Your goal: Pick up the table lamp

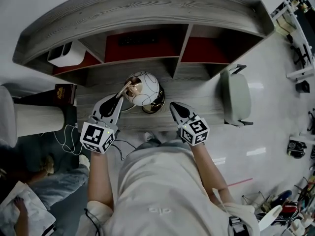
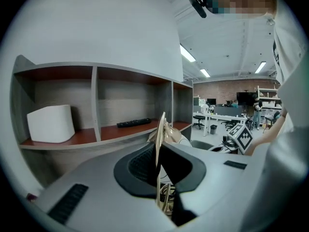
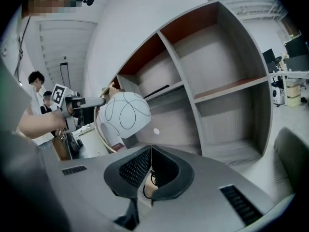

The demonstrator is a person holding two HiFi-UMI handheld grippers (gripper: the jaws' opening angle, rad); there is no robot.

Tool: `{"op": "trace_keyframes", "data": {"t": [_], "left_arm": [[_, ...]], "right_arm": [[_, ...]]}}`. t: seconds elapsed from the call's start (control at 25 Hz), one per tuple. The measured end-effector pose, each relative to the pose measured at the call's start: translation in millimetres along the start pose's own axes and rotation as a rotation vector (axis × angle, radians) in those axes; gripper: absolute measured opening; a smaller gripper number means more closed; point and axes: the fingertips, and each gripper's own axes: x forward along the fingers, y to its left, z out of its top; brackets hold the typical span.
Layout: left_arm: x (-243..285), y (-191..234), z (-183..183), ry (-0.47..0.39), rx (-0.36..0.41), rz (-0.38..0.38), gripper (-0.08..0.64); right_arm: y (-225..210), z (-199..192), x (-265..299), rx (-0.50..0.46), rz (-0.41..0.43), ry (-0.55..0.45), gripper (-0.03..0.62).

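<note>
Item: table lamp (image 1: 145, 90), white globe shade, brass hoop (image 2: 160, 144) standing upright, at mid-desk (image 1: 206, 90) below shelving. L gripper (image 1: 119, 98) clamping hoop on lamp's left. R gripper (image 1: 173, 107) pinched shut, empty, hovering just right of lamp.

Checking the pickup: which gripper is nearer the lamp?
Left. The left gripper is shut on the gold arm of the lamp; the right gripper, shut and empty, is just right of it.

Our clothing and tools
We wear a pale shirt (image 1: 157, 191); our left gripper (image 1: 119, 97) and right gripper (image 1: 173, 105) are grey, with black-and-white marker cubes (image 1: 97, 137) (image 1: 196, 131).
</note>
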Motion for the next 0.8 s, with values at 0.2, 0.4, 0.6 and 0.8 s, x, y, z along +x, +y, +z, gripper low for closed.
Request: {"op": "trace_keyframes", "data": {"t": [0.2, 0.4, 0.6, 0.8], "left_arm": [[-10.5, 3.9, -4.7, -0.006, -0.004, -0.014, 0.040], [-20.0, 9.6, -9.9, -0.012, -0.034, -0.016, 0.040], [-26.2, 12.1, -14.2, -0.016, -0.024, -0.031, 0.040], [-31.8, 13.4, -15.7, -0.031, -0.034, -0.032, 0.039]], "right_arm": [[-0.8, -21.0, 23.1, 0.000, -0.008, 0.024, 0.032], [-4.8, -37.8, 49.6, -0.021, -0.022, 0.038, 0.058], [-12.2, -54.5, 77.8, -0.058, -0.017, 0.065, 0.126], [-25.4, -72.9, 102.3, -0.113, -0.038, 0.118, 0.160]]}}
